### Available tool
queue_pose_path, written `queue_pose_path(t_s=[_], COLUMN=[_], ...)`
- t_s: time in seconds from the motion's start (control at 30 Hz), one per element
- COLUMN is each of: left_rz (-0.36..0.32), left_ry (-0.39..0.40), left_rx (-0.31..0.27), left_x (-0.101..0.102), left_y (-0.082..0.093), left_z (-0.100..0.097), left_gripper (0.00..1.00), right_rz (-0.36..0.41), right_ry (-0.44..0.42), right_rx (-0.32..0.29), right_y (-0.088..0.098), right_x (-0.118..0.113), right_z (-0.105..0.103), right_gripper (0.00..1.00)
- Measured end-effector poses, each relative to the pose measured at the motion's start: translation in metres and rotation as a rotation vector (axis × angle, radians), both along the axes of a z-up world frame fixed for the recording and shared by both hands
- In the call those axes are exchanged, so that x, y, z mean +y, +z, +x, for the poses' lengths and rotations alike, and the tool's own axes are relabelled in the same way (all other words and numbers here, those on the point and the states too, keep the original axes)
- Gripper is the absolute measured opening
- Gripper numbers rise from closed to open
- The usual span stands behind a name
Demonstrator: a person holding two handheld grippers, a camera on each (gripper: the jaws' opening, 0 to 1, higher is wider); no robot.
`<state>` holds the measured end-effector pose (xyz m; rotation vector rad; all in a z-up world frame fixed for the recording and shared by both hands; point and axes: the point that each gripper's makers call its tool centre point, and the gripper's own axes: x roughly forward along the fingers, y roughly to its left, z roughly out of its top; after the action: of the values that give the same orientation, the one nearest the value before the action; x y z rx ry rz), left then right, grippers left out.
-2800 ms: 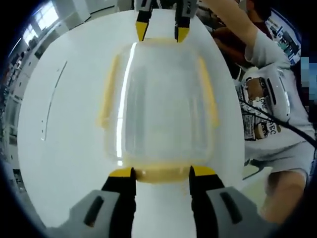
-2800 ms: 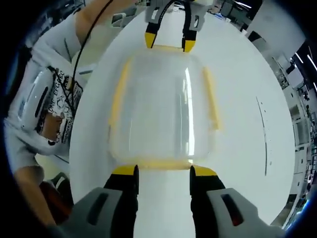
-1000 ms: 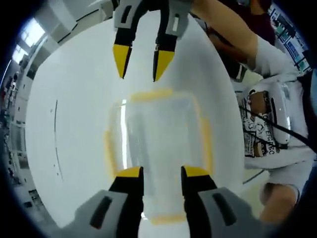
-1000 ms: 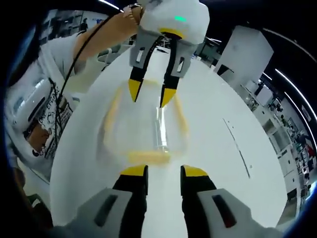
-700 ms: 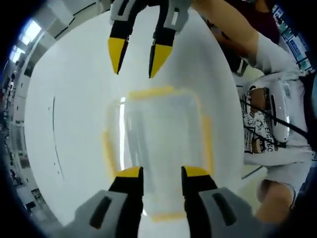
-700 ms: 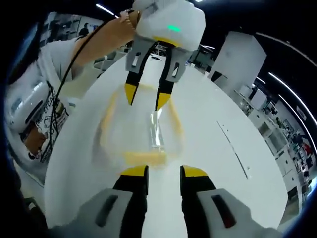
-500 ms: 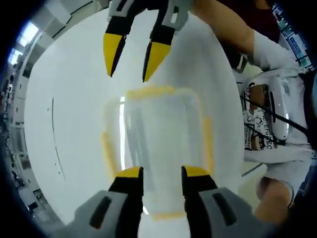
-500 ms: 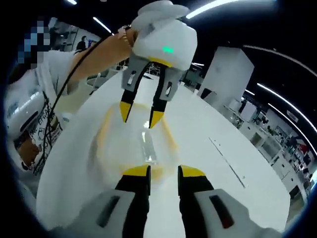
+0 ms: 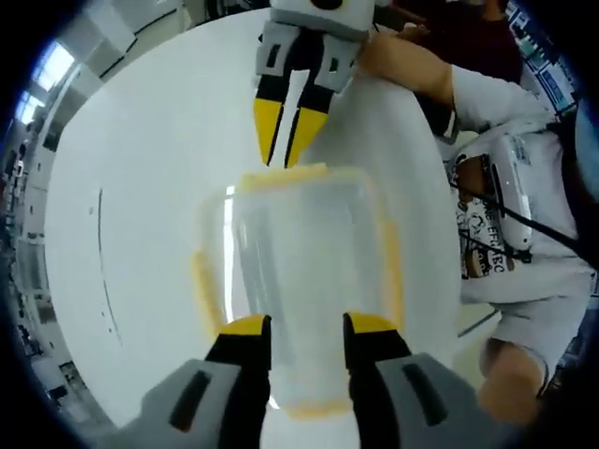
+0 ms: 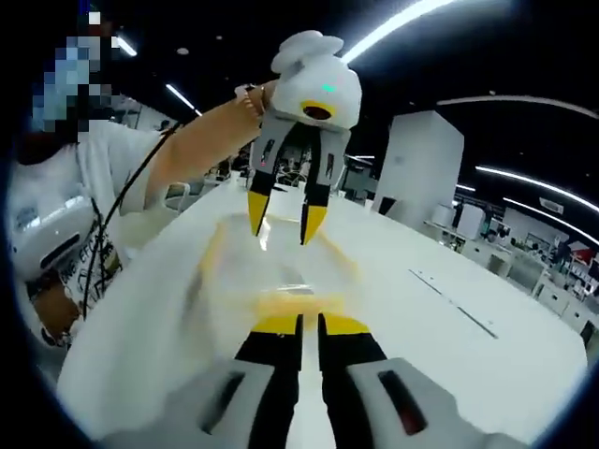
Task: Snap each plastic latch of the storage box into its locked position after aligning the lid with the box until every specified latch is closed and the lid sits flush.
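Box [image 9: 304, 281]: clear, lid on, four yellow latches at its rim, lying flat on the white table [image 9: 140, 187]; the far-end latch [image 9: 285, 176] sits just under the right gripper [image 9: 288, 154], whose jaws are pressed nearly together, tips at or touching that latch. Left gripper [image 9: 298, 327]: jaws spread, hovering over the box's near half, near-end latch [image 9: 314, 410] just beyond its tips. Judgement: press each latch squarely down over the box rim, steady the opposite end, check the lid lies flush.
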<state>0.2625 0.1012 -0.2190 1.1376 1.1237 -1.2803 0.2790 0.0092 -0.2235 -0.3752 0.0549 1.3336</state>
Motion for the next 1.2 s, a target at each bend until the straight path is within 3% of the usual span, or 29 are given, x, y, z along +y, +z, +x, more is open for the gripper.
queue_pose_path(t_s=[0.27, 0.47, 0.57, 1.2], left_rz=[0.029, 0.007, -0.004, -0.038], left_ry=[0.005, 0.012, 0.011, 0.001], left_rx=[-0.014, -0.010, -0.008, 0.004], left_x=[-0.001, -0.001, -0.001, -0.003], left_y=[0.000, 0.000, 0.001, 0.004], left_z=[-0.002, -0.003, -0.002, 0.002], left_gripper=[0.30, 0.30, 0.30, 0.30], right_rz=[0.017, 0.018, -0.011, 0.026], right_ry=[0.013, 0.019, 0.014, 0.022], right_rx=[0.014, 0.026, 0.033, 0.078], right_y=[-0.001, -0.005, -0.015, -0.015], right_x=[0.000, 0.000, 0.002, 0.002], right_z=[-0.005, -0.006, -0.005, -0.004], right_gripper=[0.01, 0.01, 0.00, 0.00])
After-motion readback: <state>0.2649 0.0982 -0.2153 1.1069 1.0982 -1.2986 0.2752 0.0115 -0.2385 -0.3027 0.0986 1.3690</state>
